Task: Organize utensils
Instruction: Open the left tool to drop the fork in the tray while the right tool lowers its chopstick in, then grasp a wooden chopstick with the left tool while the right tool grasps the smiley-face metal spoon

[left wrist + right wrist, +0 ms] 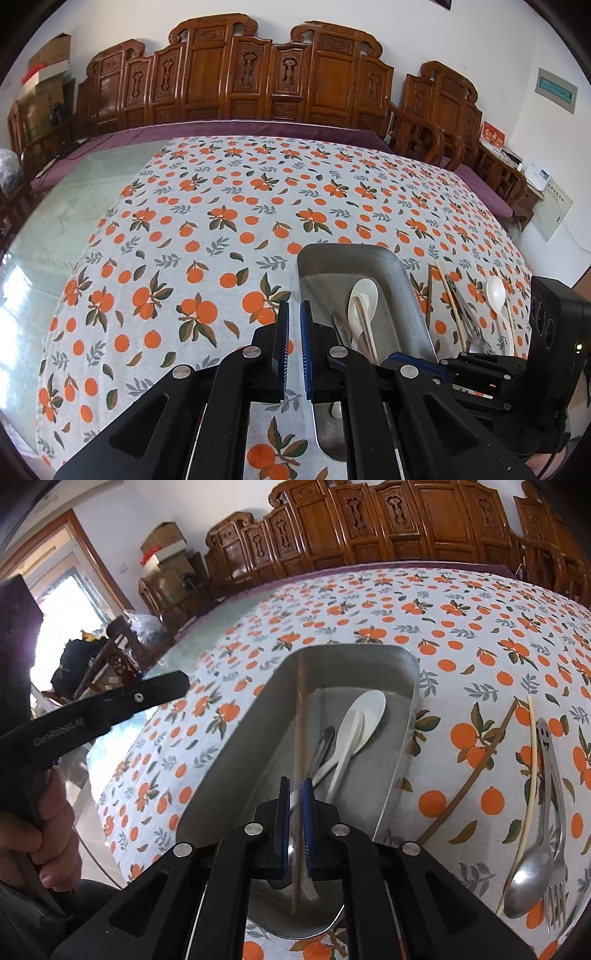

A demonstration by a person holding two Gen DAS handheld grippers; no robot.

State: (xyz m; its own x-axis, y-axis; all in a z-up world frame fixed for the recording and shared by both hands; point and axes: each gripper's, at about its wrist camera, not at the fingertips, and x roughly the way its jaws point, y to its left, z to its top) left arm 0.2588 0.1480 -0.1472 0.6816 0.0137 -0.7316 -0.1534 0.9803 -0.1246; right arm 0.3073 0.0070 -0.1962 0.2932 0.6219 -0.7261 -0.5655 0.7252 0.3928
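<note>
Carved dark-wood chair backs (pixel 229 81) line the white wall behind a table spread with a white cloth printed with oranges and leaves (pixel 192 229); bare green glass (pixel 55 221) shows along the table's edge at nine o'clock in the left wrist view, and the cloth from nine to twelve o'clock lies free. Faint lettering runs along the black handle of the left tool in the right wrist view, too blurred to read.

A rectangular stainless-steel tray (pixel 402 664) holds a white plastic spoon (pixel 360 720) and a dark-handled utensil (pixel 323 746). The right gripper (pixel 295 786) hangs over the tray's near end, its blue pads nearly closed around a thin wooden chopstick (pixel 300 716) that runs toward twelve o'clock into the tray. The left gripper (pixel 294 314) is closed on nothing, above the cloth just at nine o'clock of the tray.

At three o'clock of the tray, on the cloth, lie a pale chopstick (pixel 531 760), a brown chopstick (pixel 476 771), a steel spoon (pixel 528 882) and a steel fork (pixel 556 886)
</note>
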